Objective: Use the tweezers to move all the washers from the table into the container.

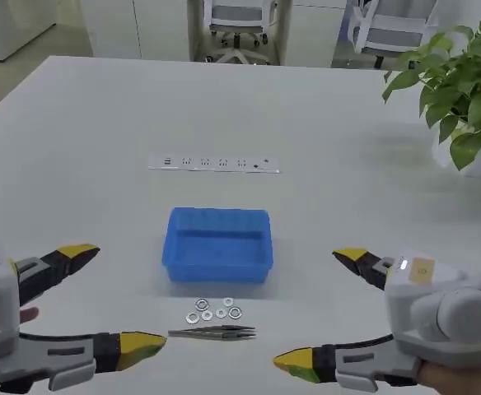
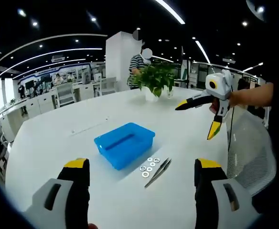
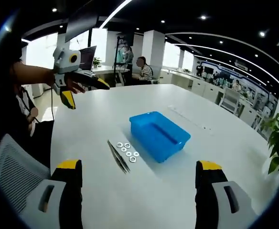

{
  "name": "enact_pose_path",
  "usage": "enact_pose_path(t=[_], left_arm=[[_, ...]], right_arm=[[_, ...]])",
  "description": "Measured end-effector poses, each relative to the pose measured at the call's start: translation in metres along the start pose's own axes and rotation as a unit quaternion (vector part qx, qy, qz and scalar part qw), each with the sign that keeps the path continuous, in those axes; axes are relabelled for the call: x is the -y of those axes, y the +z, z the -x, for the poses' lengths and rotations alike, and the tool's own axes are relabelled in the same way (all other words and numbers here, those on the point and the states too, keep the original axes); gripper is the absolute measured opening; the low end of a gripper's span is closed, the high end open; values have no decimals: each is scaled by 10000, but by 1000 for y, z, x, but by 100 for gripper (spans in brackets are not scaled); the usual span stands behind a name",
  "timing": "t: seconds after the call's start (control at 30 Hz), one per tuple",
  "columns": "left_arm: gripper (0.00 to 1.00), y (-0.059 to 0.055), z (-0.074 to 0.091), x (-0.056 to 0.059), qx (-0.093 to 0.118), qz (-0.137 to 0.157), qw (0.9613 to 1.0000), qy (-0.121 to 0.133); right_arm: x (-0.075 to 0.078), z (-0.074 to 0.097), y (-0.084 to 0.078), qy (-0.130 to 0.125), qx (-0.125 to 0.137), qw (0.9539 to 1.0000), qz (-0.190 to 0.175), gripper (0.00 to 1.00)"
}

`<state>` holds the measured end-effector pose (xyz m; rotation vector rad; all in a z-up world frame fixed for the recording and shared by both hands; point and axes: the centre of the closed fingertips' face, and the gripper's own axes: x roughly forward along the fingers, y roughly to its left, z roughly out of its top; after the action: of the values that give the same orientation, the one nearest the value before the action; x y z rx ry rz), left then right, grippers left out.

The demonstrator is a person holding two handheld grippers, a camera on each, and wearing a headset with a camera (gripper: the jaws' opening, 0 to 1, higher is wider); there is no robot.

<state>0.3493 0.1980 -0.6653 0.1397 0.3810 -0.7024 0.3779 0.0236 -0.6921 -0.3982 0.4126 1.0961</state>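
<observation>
The white office table (image 1: 347, 123) has wide room around the container (image 1: 218, 243), washers (image 1: 214, 309) and tweezers (image 1: 213, 332). The left gripper (image 1: 125, 296) and right gripper (image 1: 310, 306) hold their jaws apart.

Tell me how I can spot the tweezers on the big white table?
Find the blue container in the middle of the white table. On its near side lies a little cluster of round silver washers, and just past them, nearer the table's edge, are the tweezers. They are the one long, thin, pointed metal thing, not round like the washers.
</observation>
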Motion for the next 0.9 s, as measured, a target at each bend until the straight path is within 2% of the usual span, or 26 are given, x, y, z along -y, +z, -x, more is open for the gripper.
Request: enact_pose_path(t=[0.57,0.9], left_arm=[[95,1,0,0,-27,-72,10000,-60],[93,3,-3,-1,-110,-174,9996,-208]], right_arm=[[4,5,2,3,7,10000,61,99],[11,5,4,140,-63,9996,255,96]])
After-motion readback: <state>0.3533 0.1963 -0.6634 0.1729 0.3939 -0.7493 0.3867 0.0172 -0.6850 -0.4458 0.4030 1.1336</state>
